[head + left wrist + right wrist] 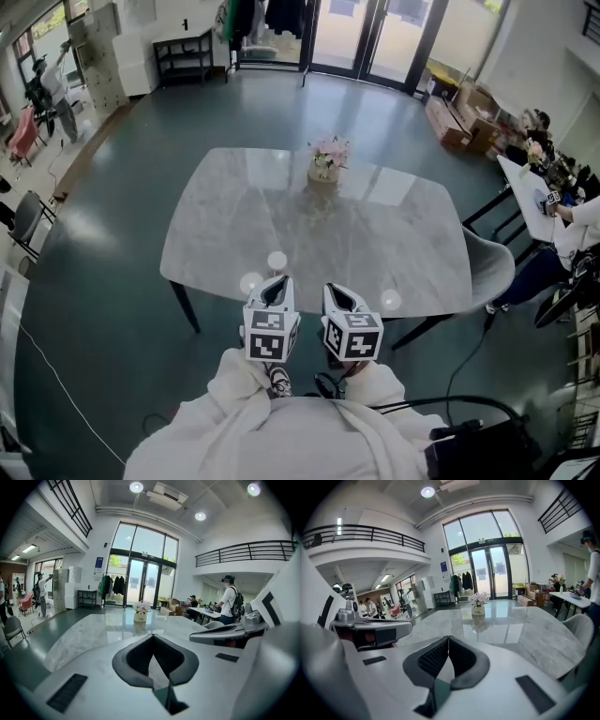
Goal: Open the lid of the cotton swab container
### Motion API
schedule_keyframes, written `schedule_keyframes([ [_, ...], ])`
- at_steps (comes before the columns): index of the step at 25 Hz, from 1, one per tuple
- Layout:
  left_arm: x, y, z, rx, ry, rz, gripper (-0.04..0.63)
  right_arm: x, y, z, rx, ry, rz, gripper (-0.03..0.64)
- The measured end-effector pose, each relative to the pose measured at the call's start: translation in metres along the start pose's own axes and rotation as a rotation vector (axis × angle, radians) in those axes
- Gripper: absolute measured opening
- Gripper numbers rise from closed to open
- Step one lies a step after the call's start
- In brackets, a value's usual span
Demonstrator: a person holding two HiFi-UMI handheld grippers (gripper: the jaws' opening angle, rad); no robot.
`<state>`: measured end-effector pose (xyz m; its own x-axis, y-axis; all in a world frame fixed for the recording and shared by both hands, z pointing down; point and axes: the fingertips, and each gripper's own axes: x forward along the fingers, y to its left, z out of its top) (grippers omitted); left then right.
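Grippers: my left (274,286) and right (343,294) both closed, empty, at marble table's (220,230) near edge (flower pot (324,171) well beyond).

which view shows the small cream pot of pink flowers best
The right gripper view: the small cream pot of pink flowers stands side-on, pot and blooms distinct, reflected in the grey marble table. The left gripper view shows it similarly but smaller; the head view looks down on it.
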<state>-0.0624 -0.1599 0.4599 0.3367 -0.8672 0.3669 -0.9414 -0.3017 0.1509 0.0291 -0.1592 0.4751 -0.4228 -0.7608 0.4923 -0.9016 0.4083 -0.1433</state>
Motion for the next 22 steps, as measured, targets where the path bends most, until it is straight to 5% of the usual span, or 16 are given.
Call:
schedule_keyframes([
  [10, 0.023, 0.011, -0.015, -0.041, 0.036, -0.037, 0.006, 0.025, 0.000, 0.003, -0.011, 0.025, -0.024, 0.061],
  [22, 0.023, 0.064, -0.063, -0.145, 0.106, 0.093, 0.006, 0.071, 0.023, -0.017, -0.036, 0.090, 0.058, 0.061],
])
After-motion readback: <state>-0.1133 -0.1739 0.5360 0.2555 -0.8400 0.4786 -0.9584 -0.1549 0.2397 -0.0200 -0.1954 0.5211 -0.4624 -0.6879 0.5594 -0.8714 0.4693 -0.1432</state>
